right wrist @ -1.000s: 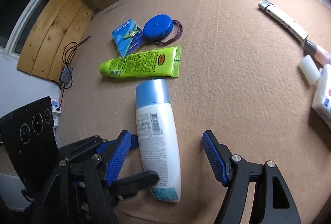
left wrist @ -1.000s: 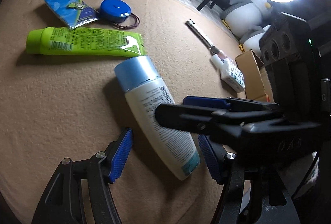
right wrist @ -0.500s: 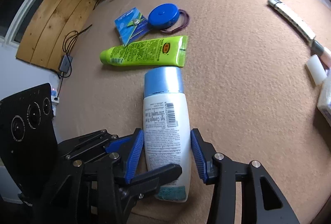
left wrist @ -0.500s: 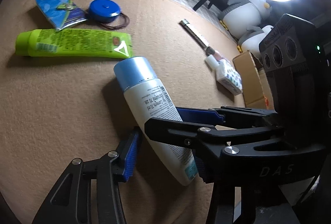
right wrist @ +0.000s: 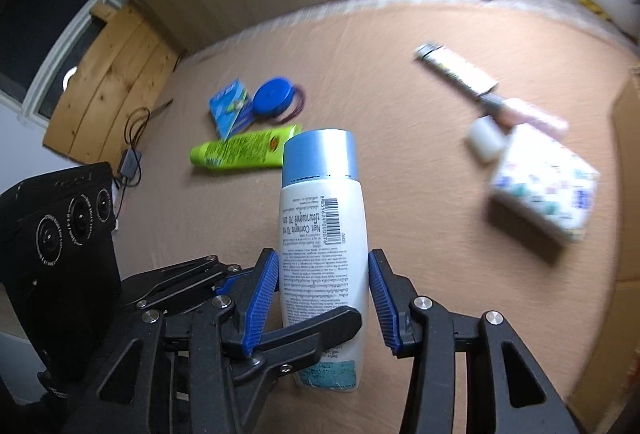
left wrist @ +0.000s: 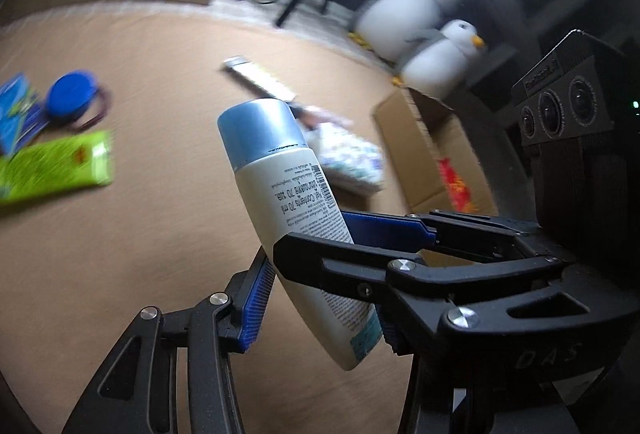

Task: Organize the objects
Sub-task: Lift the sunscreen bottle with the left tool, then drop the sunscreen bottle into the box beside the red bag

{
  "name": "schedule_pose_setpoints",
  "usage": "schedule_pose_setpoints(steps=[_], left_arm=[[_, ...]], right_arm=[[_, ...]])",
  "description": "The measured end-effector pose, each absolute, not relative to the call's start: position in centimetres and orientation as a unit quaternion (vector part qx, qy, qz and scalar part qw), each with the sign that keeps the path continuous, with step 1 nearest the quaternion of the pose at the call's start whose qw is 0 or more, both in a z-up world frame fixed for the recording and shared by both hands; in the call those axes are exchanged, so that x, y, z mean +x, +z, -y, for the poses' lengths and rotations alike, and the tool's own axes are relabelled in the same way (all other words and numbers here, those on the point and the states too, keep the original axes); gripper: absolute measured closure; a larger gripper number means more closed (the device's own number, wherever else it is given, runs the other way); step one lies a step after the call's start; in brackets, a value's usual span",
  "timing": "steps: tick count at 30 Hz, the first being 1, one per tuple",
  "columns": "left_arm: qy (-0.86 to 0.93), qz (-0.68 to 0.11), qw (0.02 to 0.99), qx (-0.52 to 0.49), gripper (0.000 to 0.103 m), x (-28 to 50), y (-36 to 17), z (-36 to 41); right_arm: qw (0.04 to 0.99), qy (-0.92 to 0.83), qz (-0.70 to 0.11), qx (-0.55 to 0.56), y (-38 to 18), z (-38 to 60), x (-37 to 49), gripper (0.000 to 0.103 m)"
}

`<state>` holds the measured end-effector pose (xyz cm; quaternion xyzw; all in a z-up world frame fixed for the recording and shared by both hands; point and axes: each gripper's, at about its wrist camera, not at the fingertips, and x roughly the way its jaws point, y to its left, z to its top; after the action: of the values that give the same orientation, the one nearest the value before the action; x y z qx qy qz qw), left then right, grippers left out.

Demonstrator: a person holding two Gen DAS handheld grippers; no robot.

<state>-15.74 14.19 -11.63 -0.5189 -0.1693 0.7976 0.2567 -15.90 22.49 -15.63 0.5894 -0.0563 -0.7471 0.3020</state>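
A white bottle with a light-blue cap (left wrist: 288, 193) (right wrist: 322, 234) is held off the tan blanket, cap pointing away from me. My left gripper (left wrist: 320, 298) and my right gripper (right wrist: 322, 298) are both shut on its lower body, their blue pads pressed against its sides. The right gripper's fingers (left wrist: 380, 230) cross in front of the bottle in the left wrist view. On the blanket lie a green tube (right wrist: 244, 149), a blue round case (right wrist: 274, 97) on a hair band, and a blue packet (right wrist: 230, 105).
An open cardboard box (left wrist: 424, 145) stands at the blanket's right edge, with a patterned tissue pack (right wrist: 540, 181), a white block (right wrist: 486, 141) and a long pen-like stick (right wrist: 456, 67) near it. Plush penguins (left wrist: 432, 49) and a ring light are beyond. Wooden boards lean at far left.
Both grippers have closed on the bottle and lifted it off the blanket; the cap end has risen and the view has swung toward the cardboard box.
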Motion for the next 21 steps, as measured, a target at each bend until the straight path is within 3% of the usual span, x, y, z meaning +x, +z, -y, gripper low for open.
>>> schedule_pose_setpoints(steps=[21], left_arm=[[0.767, 0.11, 0.384, -0.502, 0.053, -18.4, -8.0, -38.0]], right_arm=[[0.176, -0.815, 0.121, 0.538, -10.8, -44.7, -16.9, 0.06]])
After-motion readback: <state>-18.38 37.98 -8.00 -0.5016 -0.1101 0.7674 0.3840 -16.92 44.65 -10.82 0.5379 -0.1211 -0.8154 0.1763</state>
